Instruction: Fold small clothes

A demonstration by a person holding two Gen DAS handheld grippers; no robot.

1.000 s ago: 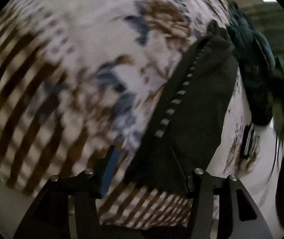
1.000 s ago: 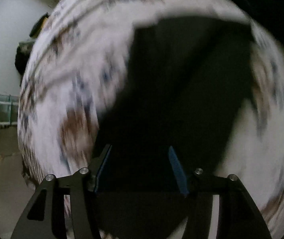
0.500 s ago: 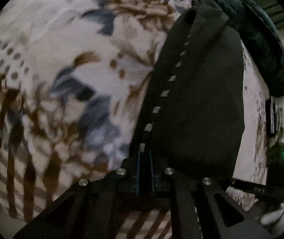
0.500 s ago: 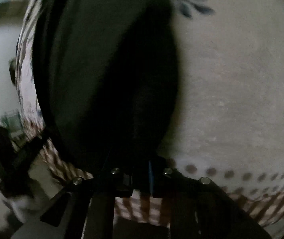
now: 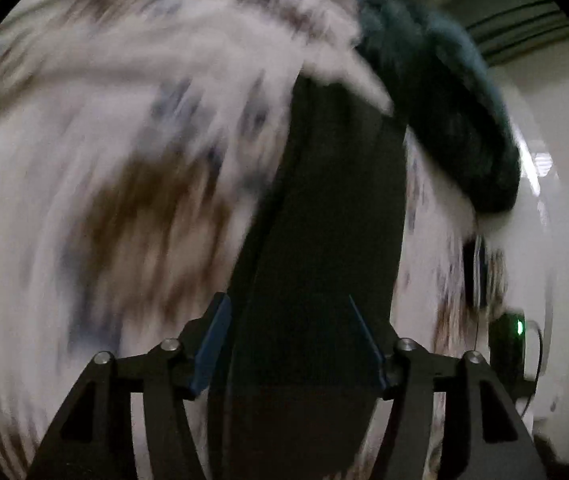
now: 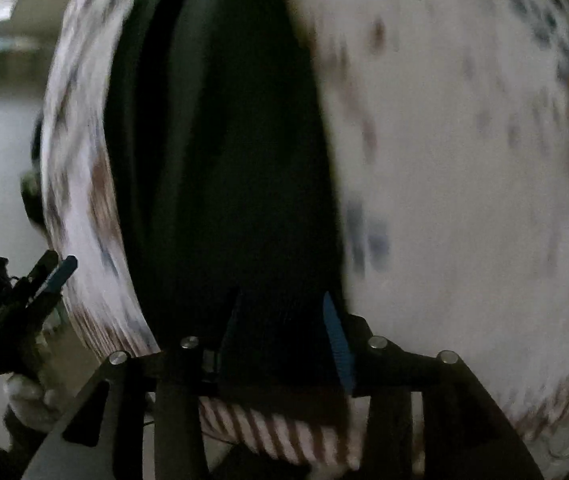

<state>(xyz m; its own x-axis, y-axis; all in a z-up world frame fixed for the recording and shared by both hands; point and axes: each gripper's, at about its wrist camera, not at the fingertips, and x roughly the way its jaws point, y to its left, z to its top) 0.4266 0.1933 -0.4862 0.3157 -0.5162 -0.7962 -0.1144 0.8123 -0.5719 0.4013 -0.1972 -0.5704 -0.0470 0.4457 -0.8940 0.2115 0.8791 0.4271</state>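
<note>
Garment between parted fingers.
Both hand-held grippers, left [image 5: 288, 344] and right [image 6: 284, 332], gape over the dark folded cloth garment [image 5: 324, 216] on the white floral blanket [image 5: 104, 160]; hasty motion could snag and unfold it.

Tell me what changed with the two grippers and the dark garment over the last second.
Half a second ago both grippers were pinched shut on the near edge of the dark garment. Now the left gripper and right gripper have both opened and let it go, fingers spread either side of the cloth. The garment still lies on the patterned blanket, and the teal cloth remains beyond it.
</note>
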